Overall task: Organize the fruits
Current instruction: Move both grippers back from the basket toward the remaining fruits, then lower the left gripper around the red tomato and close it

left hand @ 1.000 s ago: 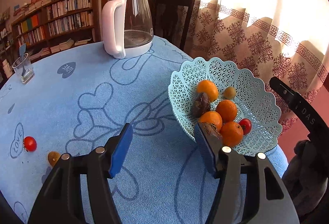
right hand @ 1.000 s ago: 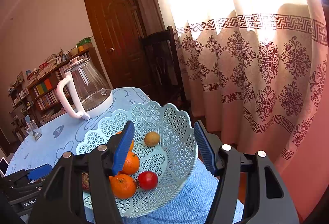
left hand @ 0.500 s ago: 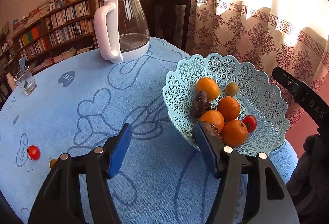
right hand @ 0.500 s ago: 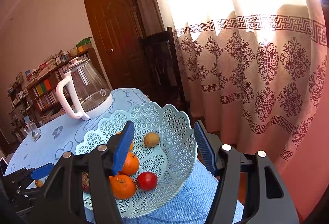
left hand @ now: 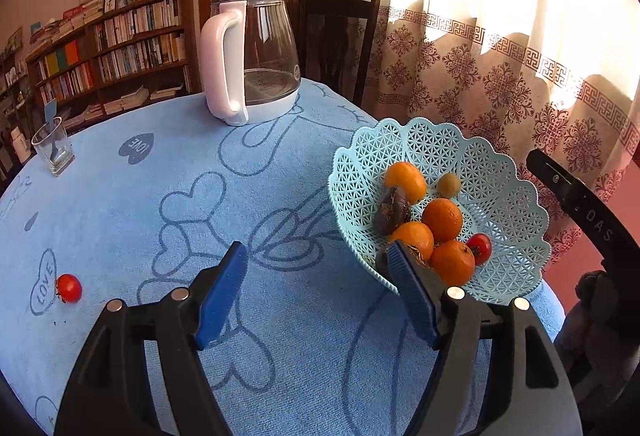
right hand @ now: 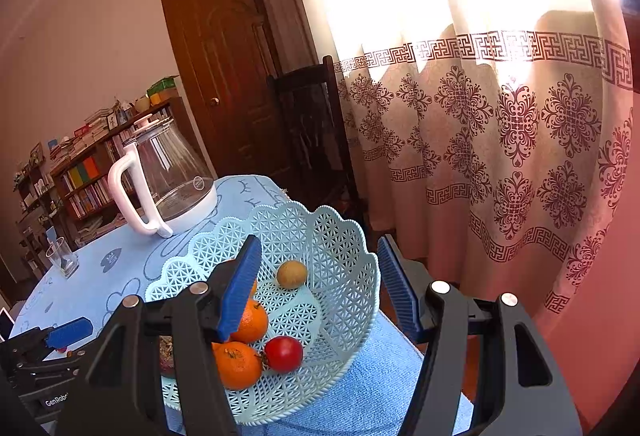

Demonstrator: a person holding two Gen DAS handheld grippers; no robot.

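A big round worktop (left hand: 120, 195) with a blue cloth filled most of the left view. A glass jug (left hand: 250, 55) with a white handle stood at its far side. A pale blue basket (left hand: 500, 163) with holes in it sat at the right edge of the worktop, close to the curtain (right hand: 500, 135).

The left gripper (left hand: 316, 294) hung over the near part of the cloth, just left of the basket. Its jaws had just been opening and stood wide, with nothing between them. The right gripper (right hand: 318, 284) hung over the basket from the near side. Its jaws were partly open and held nothing.

In the basket lay four oranges (left hand: 442, 213), a dark brown fruit (left hand: 392, 209), a red tomato (left hand: 480, 248) and a small yellow-brown fruit (left hand: 448, 184). The oranges, the brown fruit and the tomato were bunched at the near left. The yellow-brown fruit lay a bit farther back.

A small drinking glass (left hand: 52, 151) stood at the far left. One more tomato (left hand: 69, 288) lay alone on the cloth at the near left, well apart from the basket.
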